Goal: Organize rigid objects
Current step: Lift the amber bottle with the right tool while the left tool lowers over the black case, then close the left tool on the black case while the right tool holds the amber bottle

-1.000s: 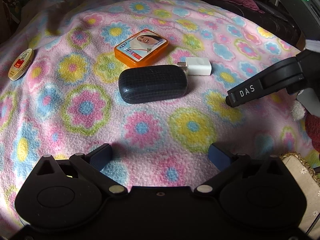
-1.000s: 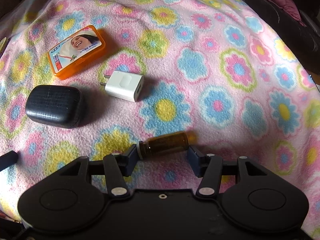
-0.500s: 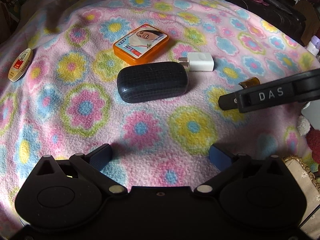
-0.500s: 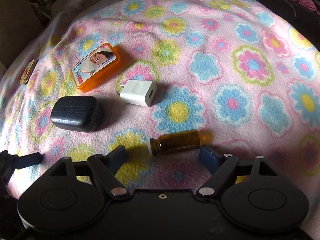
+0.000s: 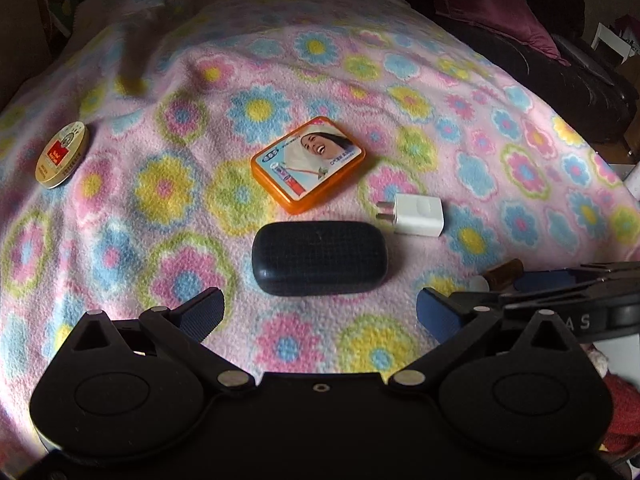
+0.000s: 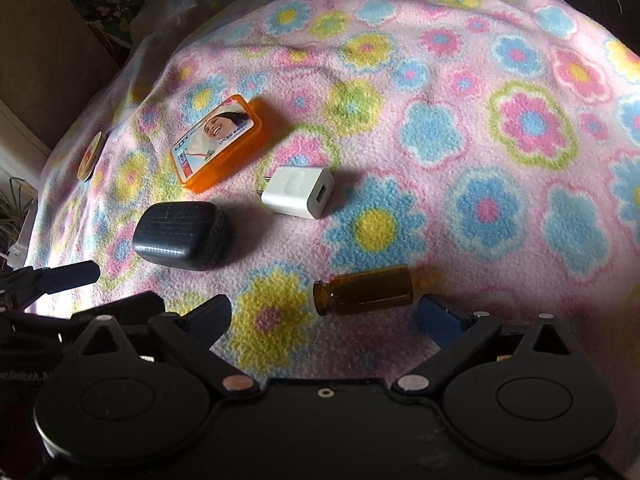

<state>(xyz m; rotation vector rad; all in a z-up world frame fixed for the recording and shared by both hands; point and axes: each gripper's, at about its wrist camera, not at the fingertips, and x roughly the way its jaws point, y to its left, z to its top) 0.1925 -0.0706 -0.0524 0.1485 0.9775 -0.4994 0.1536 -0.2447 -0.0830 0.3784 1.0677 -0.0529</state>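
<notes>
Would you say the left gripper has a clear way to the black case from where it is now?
Probably yes. The left gripper is open, and the black case lies just ahead of its fingers on the blanket, with nothing between; the right gripper is off to the side.

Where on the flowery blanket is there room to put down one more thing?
Bare blanket lies right of the white charger, and between the round tin and the orange box. Crowded: box, charger, black case, brown bottle.

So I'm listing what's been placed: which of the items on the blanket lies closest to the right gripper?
The amber glass bottle, lying on its side just beyond the right gripper, whose jaws are opening clear of it. The white charger, dark case and orange box lie farther off.
</notes>
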